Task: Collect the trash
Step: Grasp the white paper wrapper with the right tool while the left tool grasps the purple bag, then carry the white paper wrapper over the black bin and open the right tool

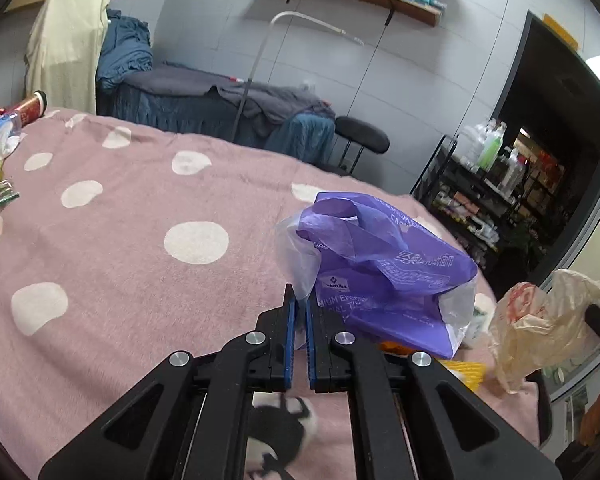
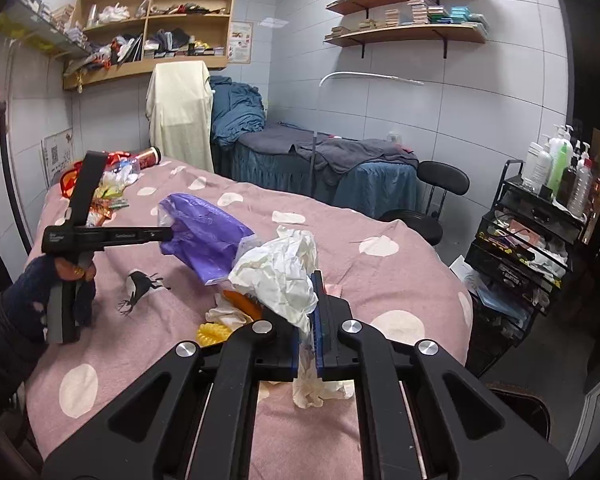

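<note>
My left gripper [image 1: 301,304] is shut on the clear edge of a purple tissue wrapper [image 1: 384,276] and holds it above the pink dotted bedspread [image 1: 120,248]. From the right wrist view the same wrapper [image 2: 208,236] hangs from the left gripper [image 2: 166,234]. My right gripper [image 2: 315,300] is shut on a crumpled white plastic bag [image 2: 284,276], which also shows at the right of the left wrist view [image 1: 540,324]. Orange and yellow scraps [image 2: 228,320] lie on the bed under the bag.
A pile of snack wrappers, a bottle and a red can [image 2: 116,184] lies at the bed's far left corner. A massage bed with blue covers [image 2: 324,164], a black stool [image 2: 440,184] and a black cart with bottles [image 2: 540,216] stand beyond.
</note>
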